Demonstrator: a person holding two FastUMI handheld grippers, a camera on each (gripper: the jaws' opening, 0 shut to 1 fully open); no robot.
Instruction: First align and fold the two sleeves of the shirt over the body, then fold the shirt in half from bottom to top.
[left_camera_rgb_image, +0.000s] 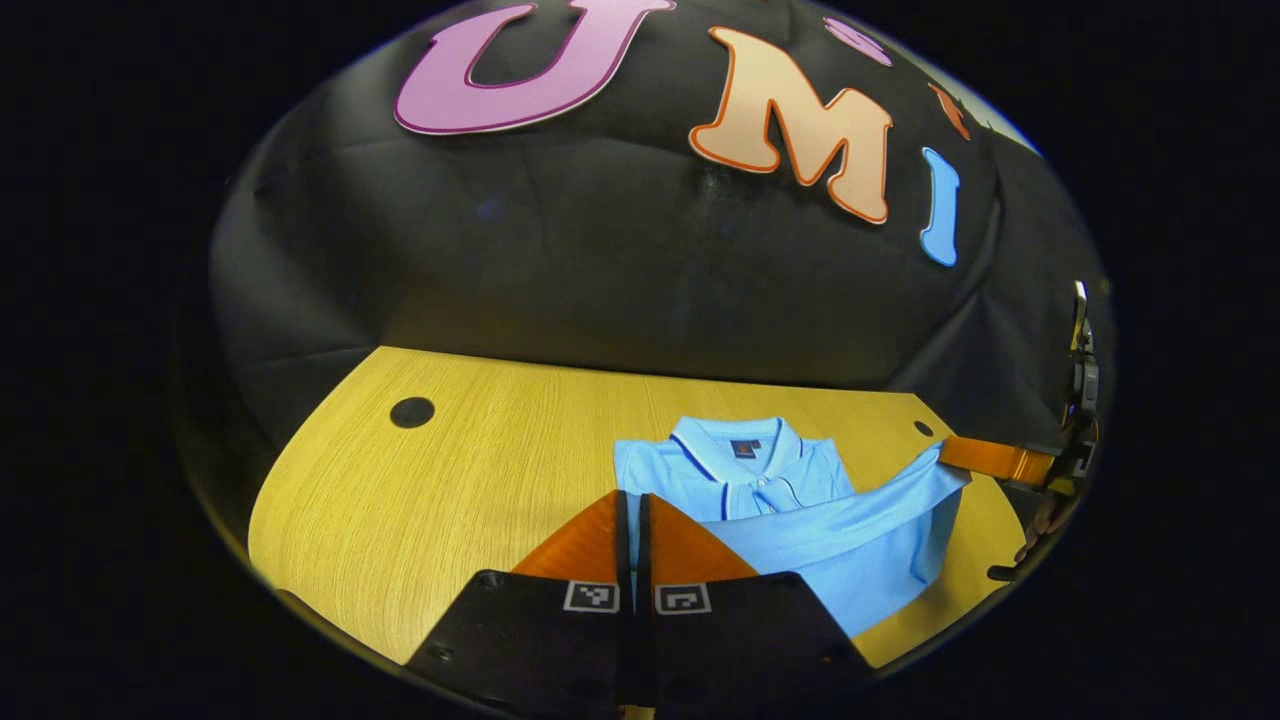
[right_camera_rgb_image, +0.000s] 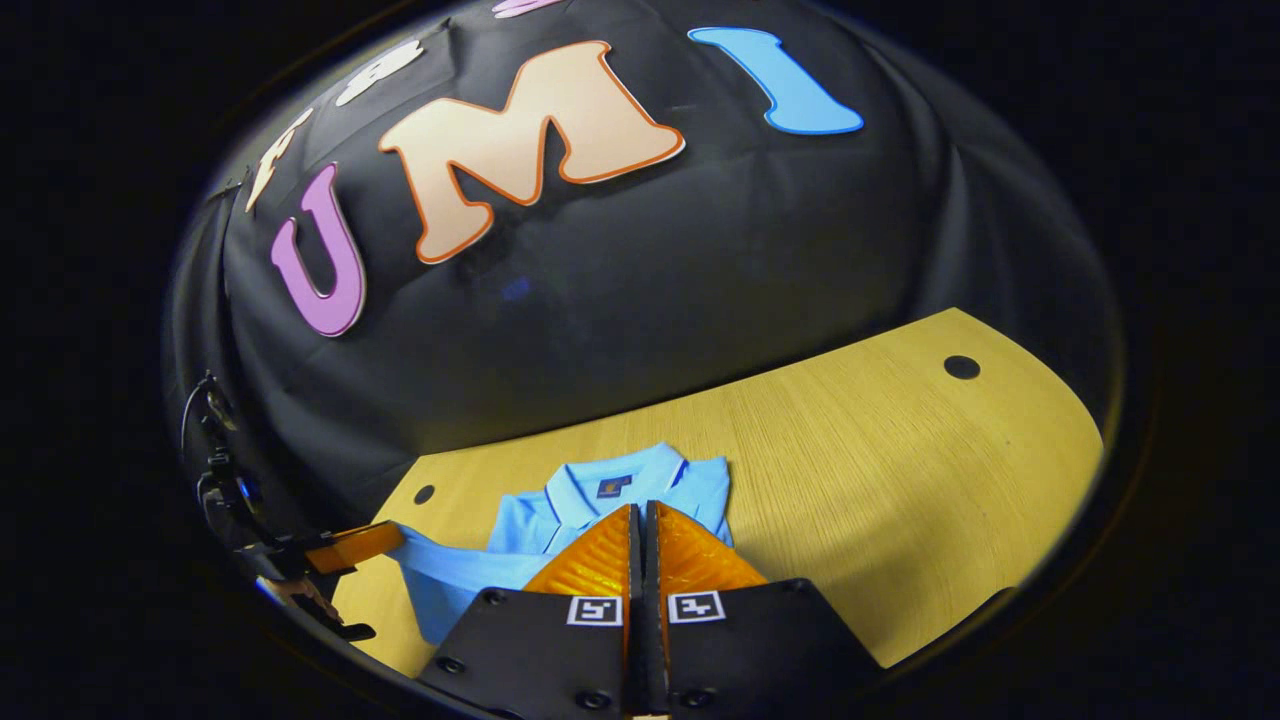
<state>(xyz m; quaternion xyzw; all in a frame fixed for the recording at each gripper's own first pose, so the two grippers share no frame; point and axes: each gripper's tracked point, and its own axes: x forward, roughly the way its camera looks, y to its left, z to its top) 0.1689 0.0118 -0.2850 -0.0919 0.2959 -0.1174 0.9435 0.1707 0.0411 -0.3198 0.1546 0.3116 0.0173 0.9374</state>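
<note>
A light blue polo shirt (left_camera_rgb_image: 850, 560) lies on the wooden table (left_camera_rgb_image: 450, 480), collar (left_camera_rgb_image: 735, 445) at the far side and sleeves folded in over the body. In the left gripper view my left gripper (left_camera_rgb_image: 632, 497) is shut at the shirt's left edge. A taut band of the bottom hem (left_camera_rgb_image: 840, 515) runs from it to my right gripper (left_camera_rgb_image: 945, 455), which is shut on the hem's other end. In the right gripper view the right gripper (right_camera_rgb_image: 641, 508) is shut over the shirt (right_camera_rgb_image: 530, 520). The hem stretches left to the left gripper (right_camera_rgb_image: 390, 537).
The table (right_camera_rgb_image: 880, 470) has round dark holes near its far corners (left_camera_rgb_image: 412, 411) (right_camera_rgb_image: 961, 367). Bare wood spreads to the left of the shirt in the left gripper view and to the right in the right gripper view. The black cloth wall stands close behind the table.
</note>
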